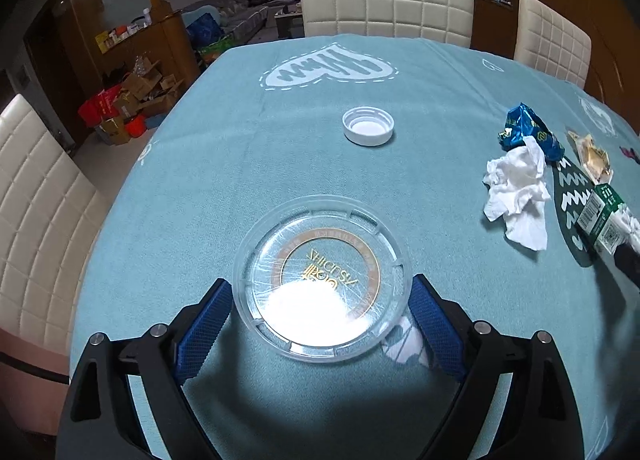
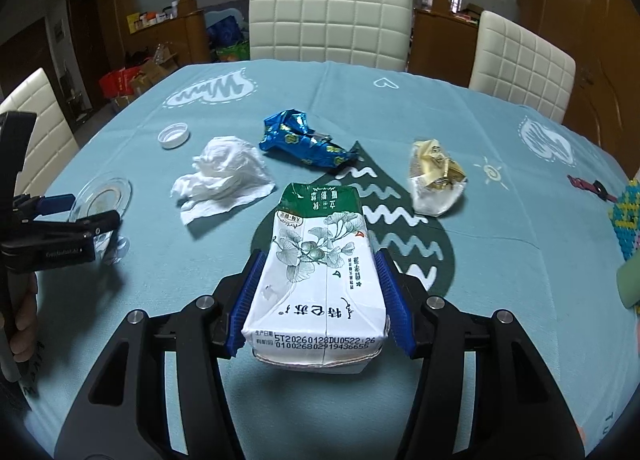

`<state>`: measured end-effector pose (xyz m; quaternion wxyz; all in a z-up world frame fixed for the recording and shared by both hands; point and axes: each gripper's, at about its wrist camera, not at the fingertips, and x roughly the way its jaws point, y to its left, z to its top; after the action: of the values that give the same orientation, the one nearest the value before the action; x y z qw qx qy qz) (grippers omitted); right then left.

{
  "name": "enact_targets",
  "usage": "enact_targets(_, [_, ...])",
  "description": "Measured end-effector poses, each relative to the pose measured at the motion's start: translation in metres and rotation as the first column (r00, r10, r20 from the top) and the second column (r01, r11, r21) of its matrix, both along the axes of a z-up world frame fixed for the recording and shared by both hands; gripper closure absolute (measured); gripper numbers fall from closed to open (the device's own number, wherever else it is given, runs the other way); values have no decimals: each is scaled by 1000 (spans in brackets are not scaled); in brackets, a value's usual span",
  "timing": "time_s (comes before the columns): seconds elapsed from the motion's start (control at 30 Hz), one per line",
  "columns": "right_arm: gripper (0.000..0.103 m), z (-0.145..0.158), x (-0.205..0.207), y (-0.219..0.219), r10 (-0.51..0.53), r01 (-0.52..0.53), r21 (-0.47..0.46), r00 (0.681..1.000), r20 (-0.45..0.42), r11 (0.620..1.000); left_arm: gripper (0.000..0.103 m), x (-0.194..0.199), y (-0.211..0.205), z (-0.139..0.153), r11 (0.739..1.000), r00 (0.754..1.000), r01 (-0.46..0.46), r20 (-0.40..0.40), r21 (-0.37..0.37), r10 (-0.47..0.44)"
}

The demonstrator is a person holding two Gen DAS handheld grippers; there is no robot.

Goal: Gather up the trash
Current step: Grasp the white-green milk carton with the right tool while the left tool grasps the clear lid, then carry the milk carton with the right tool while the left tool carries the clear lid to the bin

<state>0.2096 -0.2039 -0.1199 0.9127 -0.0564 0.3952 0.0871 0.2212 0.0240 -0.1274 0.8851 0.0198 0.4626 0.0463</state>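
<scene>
My left gripper (image 1: pixel 322 300) grips a clear round plastic lid (image 1: pixel 322 278) by its rim, just above the teal tablecloth; this lid also shows in the right wrist view (image 2: pixel 103 194). My right gripper (image 2: pixel 318 272) is shut on a green and white milk carton (image 2: pixel 318 260), lying lengthwise between the fingers. On the cloth lie a crumpled white tissue (image 2: pixel 222 176), a blue foil wrapper (image 2: pixel 306 140), a yellow and white wrapper (image 2: pixel 436 180) and a small white bottle cap (image 1: pixel 368 126). The carton's end shows at the right edge of the left wrist view (image 1: pixel 604 220).
Cream padded chairs stand at the far side (image 2: pixel 330 24), far right (image 2: pixel 522 64) and left (image 1: pixel 36 212). The left gripper's body (image 2: pixel 48 236) is at the left of the right wrist view. Cardboard boxes (image 1: pixel 136 96) sit on the floor beyond the table's left edge.
</scene>
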Motion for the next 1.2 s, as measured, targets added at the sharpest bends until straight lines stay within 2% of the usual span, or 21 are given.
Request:
enact_targets(0.37, [46,9,-15,20,58,-58,17,998,15,998,19,-31,-1,21,999,998,29,55,27,-31])
enact_targets(0.73, [48,21,-46,67,189,-189,25,982,19,982,19,-75,18,43,999,995,14,103,36,-17])
enact_targets(1.0, [48,26,-67,118,301,-300,-33,953,41,953,19,-101,57,52,998,990,-51,137,44,45])
enact_targets(1.2, [48,30,-77,167,392,-389,-62,919,48,919,19,-118,92,53,991,982,-120,155,51,111])
